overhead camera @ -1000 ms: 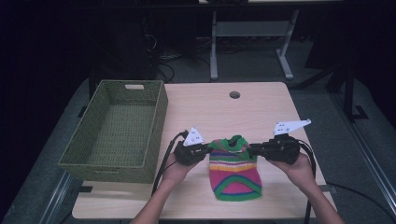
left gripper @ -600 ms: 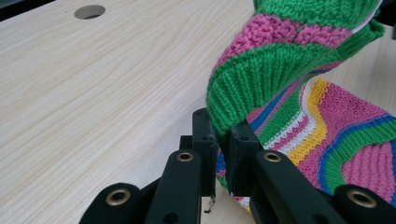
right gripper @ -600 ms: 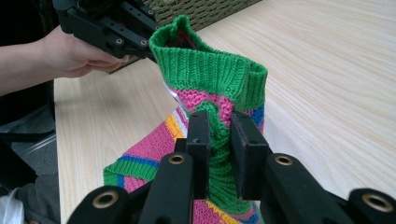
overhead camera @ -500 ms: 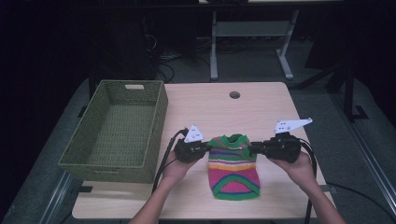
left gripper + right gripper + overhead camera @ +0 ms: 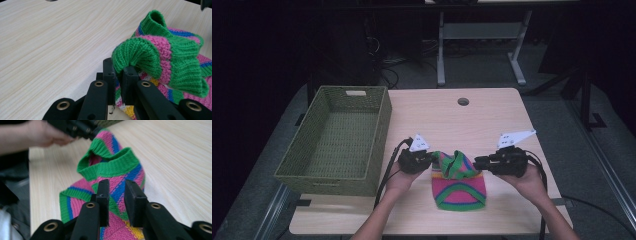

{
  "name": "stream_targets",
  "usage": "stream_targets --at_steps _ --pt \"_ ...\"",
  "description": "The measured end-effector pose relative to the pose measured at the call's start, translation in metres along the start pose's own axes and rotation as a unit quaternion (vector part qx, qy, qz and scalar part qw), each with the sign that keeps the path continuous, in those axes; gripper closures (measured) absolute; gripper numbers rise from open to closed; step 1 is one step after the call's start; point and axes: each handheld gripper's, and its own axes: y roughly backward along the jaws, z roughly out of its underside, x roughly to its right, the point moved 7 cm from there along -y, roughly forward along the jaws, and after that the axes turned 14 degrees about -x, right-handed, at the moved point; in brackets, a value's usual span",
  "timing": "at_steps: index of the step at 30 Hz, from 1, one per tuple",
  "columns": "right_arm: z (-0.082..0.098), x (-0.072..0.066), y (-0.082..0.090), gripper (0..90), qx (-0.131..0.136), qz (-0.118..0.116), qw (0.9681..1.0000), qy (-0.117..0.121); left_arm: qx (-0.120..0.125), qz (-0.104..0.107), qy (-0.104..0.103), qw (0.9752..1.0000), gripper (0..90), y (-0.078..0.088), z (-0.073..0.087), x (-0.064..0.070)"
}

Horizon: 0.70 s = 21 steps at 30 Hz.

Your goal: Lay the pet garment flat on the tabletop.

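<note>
The striped knitted hat (image 5: 459, 180) lies on the table (image 5: 492, 120) at lower centre, the left gripper (image 5: 428, 162) pinching its green cuff, the right gripper (image 5: 477, 162) just opening off it, so moving it into the empty basket (image 5: 337, 142) probably remains.

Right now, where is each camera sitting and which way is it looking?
High view: above the table's near edge, looking forward and down; both forearms, left claw, right claw.
Left gripper view: on the left claw, looking along black jaws clamped on the striped knitted hat.
Right gripper view: on the right claw, jaws just opening, facing the other hand.
All share the hat.
</note>
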Motion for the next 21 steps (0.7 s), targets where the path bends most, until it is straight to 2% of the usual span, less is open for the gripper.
stream_targets --at_steps 5,12,15,19,21 --pt "-0.003 -0.009 -0.016 63.1 -0.03 -0.008 0.9992 0.024 0.001 0.0 0.0 1.0 83.9 0.0 -0.001 0.001" --pt "-0.005 -0.009 -0.027 61.5 -0.049 0.015 0.998 0.036 0.001 0.001 -0.003 1.0 83.9 -0.001 -0.003 0.003" --pt "-0.005 -0.008 -0.033 66.8 -0.06 0.026 0.9969 0.044 0.002 0.001 -0.006 1.0 83.9 -0.002 -0.004 0.003" --pt "-0.004 -0.006 -0.038 81.8 -0.073 0.039 0.9954 0.048 0.0 0.002 -0.006 1.0 83.9 -0.002 -0.005 0.004" --pt "-0.004 -0.005 -0.04 83.3 -0.076 0.038 0.9953 0.046 -0.004 0.001 -0.007 1.0 83.9 -0.003 -0.005 0.004"
